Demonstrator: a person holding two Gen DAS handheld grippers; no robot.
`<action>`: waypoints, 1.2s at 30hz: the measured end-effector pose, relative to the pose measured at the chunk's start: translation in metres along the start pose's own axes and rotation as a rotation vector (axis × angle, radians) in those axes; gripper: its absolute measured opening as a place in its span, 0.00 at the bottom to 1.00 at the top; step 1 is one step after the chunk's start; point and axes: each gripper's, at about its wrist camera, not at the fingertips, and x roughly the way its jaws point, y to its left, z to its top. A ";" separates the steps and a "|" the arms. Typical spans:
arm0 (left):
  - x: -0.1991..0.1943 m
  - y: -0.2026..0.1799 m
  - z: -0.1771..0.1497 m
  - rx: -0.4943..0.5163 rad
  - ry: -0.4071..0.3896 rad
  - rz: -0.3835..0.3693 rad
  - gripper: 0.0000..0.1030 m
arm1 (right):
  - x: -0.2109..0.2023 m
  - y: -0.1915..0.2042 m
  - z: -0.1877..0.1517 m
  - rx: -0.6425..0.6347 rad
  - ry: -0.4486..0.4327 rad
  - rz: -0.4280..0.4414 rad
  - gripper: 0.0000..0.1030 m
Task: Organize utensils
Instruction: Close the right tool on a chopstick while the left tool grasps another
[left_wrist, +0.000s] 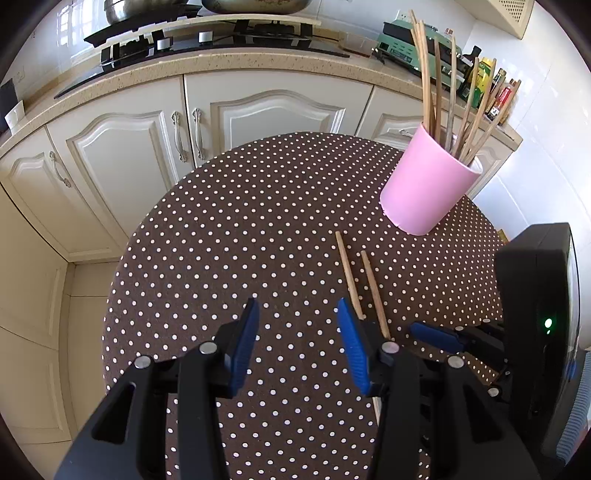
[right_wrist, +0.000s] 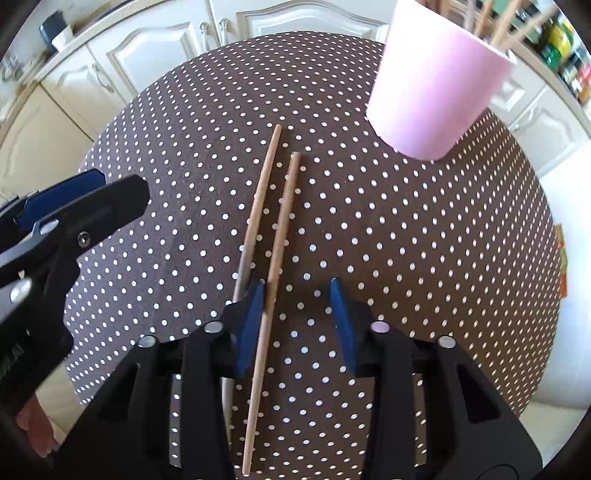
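Observation:
Two wooden chopsticks (right_wrist: 275, 236) lie side by side on the brown polka-dot table (right_wrist: 406, 240); they also show in the left wrist view (left_wrist: 364, 284). A pink cup (left_wrist: 428, 184) holding several chopsticks stands at the far right, also in the right wrist view (right_wrist: 436, 81). My right gripper (right_wrist: 297, 295) is open, low over the chopsticks' near half, with the right chopstick just inside its left finger and the left one outside it. My left gripper (left_wrist: 297, 314) is open and empty, left of the chopsticks. The right gripper (left_wrist: 436, 336) shows in the left wrist view.
Cream kitchen cabinets (left_wrist: 147, 147) and a counter with a black gas hob (left_wrist: 207, 40) stand behind the table. Bottles (left_wrist: 487, 81) and a green appliance (left_wrist: 413, 40) sit on the counter at the right. The table edge (left_wrist: 122, 258) curves round at the left.

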 end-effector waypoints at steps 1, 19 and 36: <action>0.001 -0.001 0.000 0.000 0.004 -0.001 0.43 | 0.001 -0.001 0.002 -0.002 0.003 -0.002 0.18; 0.053 -0.067 0.005 0.117 0.220 0.014 0.43 | -0.002 -0.108 0.010 0.158 0.061 0.162 0.06; 0.076 -0.083 0.010 0.115 0.272 0.087 0.05 | -0.004 -0.091 0.013 0.112 0.095 0.190 0.06</action>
